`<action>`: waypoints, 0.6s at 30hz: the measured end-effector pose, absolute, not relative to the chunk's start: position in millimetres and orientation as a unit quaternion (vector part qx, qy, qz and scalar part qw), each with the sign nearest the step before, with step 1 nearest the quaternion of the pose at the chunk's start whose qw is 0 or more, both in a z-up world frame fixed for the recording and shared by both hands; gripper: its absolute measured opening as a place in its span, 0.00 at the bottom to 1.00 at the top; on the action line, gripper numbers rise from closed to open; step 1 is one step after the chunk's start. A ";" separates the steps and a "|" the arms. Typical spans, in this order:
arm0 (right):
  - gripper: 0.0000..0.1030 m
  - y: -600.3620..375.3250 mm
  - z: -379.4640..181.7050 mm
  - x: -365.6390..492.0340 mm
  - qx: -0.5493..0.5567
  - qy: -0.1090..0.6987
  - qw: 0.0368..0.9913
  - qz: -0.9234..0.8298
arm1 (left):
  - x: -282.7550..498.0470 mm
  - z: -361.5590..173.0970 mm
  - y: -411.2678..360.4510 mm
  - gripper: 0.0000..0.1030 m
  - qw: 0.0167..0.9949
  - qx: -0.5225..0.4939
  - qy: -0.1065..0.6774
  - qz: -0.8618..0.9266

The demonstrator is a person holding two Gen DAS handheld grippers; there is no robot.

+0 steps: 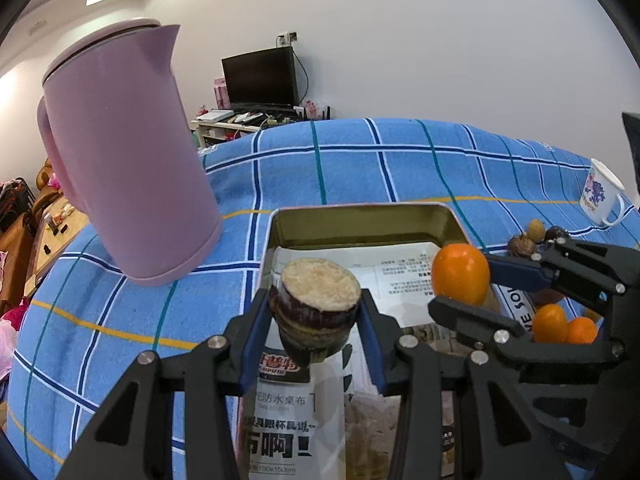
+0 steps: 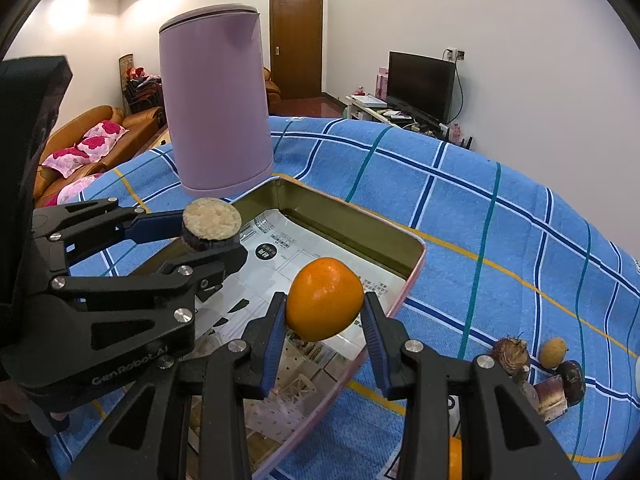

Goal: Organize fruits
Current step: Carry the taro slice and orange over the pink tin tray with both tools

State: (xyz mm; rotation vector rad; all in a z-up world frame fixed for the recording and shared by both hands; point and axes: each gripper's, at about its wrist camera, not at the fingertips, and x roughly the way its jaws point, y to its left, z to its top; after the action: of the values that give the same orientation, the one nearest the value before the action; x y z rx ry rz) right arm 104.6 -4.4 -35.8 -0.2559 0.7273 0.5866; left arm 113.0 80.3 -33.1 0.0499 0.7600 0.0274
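Observation:
My left gripper [image 1: 314, 312] is shut on a dark purple cut sugarcane piece [image 1: 316, 300] with a pale top and holds it over the metal tray [image 1: 360, 220]. My right gripper [image 2: 325, 320] is shut on an orange [image 2: 324, 298] over the tray's near right side [image 2: 416, 256]. In the left wrist view the right gripper [image 1: 464, 284] with the orange [image 1: 460, 278] is at the right. In the right wrist view the left gripper [image 2: 212, 236] with the cane piece [image 2: 212, 222] is at the left. Two more oranges [image 1: 564, 324] lie right of the tray.
A pink kettle [image 1: 124, 152] stands left of the tray on the blue checked cloth [image 1: 360, 160]. A printed paper [image 2: 288, 256] lines the tray. A white mug [image 1: 602, 196] is at the far right. Small brown fruits and cane pieces [image 2: 536, 364] lie right of the tray.

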 end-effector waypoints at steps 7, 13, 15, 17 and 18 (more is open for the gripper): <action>0.38 -0.9 -36.7 100.1 -0.147 0.341 0.887 0.273 | 116.3 -37.6 79.9 0.43 0.925 0.027 0.378 0.014; 0.38 -0.8 -36.0 101.0 -0.150 0.342 0.887 0.271 | 117.9 -39.4 79.8 0.43 0.923 0.028 0.383 0.015; 0.38 -0.7 -36.2 101.5 -0.150 0.342 0.887 0.271 | 118.4 -40.5 79.8 0.43 0.922 0.028 0.385 0.015; 0.38 -0.2 -36.2 101.4 -0.152 0.342 0.887 0.271 | 118.9 -42.1 79.6 0.43 0.922 0.029 0.386 0.015; 0.38 0.2 -36.2 100.9 -0.152 0.341 0.887 0.271 | 119.2 -42.3 79.1 0.43 0.922 0.031 0.386 0.015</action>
State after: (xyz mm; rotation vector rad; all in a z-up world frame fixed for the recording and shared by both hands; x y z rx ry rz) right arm 100.9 0.2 -36.2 -0.3170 0.7099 0.5628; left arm 119.2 79.1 -42.3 0.0636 0.7924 0.0305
